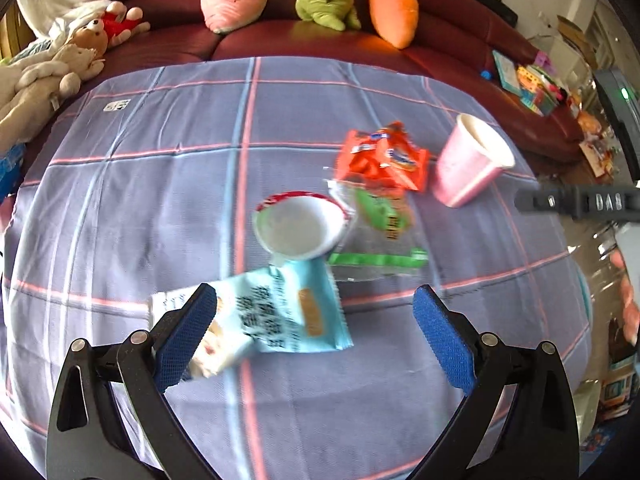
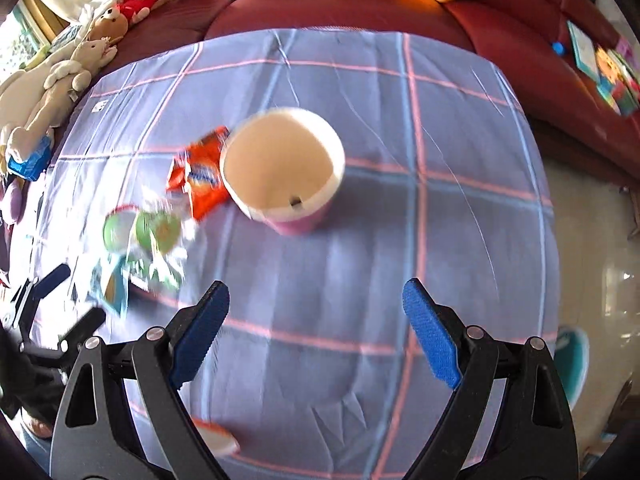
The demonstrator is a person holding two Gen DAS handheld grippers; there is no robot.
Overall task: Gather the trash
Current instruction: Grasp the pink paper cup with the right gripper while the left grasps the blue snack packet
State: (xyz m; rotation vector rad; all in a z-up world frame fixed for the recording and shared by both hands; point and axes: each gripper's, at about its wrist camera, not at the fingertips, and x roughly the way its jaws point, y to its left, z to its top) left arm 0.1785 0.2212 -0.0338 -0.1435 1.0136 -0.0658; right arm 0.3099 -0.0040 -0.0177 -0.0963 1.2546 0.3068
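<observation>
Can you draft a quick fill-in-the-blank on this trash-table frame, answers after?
1. The paper cup standing upright has a ___ outer wall.
2. The orange wrapper lies right beside the ___ cup.
3. The left gripper hovers over a light ___ wrapper.
4. The right gripper has its jaws ___.

Answers: pink; pink; blue; open

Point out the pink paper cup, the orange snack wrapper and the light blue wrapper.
pink paper cup (image 2: 280, 160): right wrist view, pale inside wall.
orange snack wrapper (image 1: 380, 158): left wrist view, wrapper's middle.
light blue wrapper (image 1: 296, 304): left wrist view, printed face.
</observation>
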